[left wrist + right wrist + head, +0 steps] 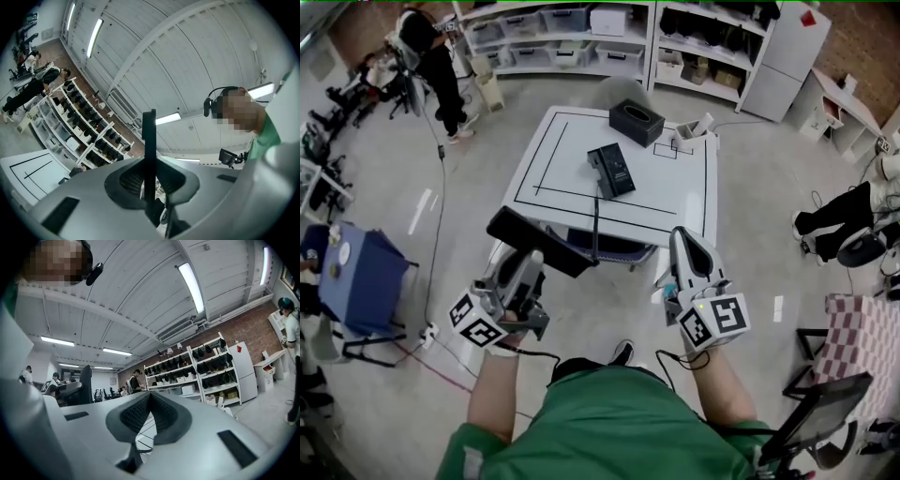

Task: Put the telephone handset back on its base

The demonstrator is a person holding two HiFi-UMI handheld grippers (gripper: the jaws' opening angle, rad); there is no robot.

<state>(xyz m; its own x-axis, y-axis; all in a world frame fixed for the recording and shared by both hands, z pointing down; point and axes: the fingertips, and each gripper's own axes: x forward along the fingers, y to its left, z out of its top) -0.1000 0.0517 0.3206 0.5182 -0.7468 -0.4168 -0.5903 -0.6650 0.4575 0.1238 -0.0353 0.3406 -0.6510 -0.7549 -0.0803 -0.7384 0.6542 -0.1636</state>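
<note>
The black telephone base (pixel 610 172) lies on the white table (pixel 694 197), inside its black outline. Its cord (pixel 596 220) hangs over the near edge down to the long black handset (pixel 539 242), which is off the table in front of it. My left gripper (pixel 532 258) is shut on the handset, below the table's near left corner. In the left gripper view the handset (pixel 149 140) shows as a thin dark strip, edge-on between the pads. My right gripper (pixel 684 246) is shut and empty near the table's near right corner, its pads (pixel 140 411) touching. Both point upward.
A black box (pixel 637 122) and a small white object (pixel 694 128) sit at the table's far side. A blue cart (pixel 356 277) stands at the left, white shelving (pixel 572 42) at the back. A person (pixel 431 66) stands at the far left, another's legs (pixel 834 220) at the right.
</note>
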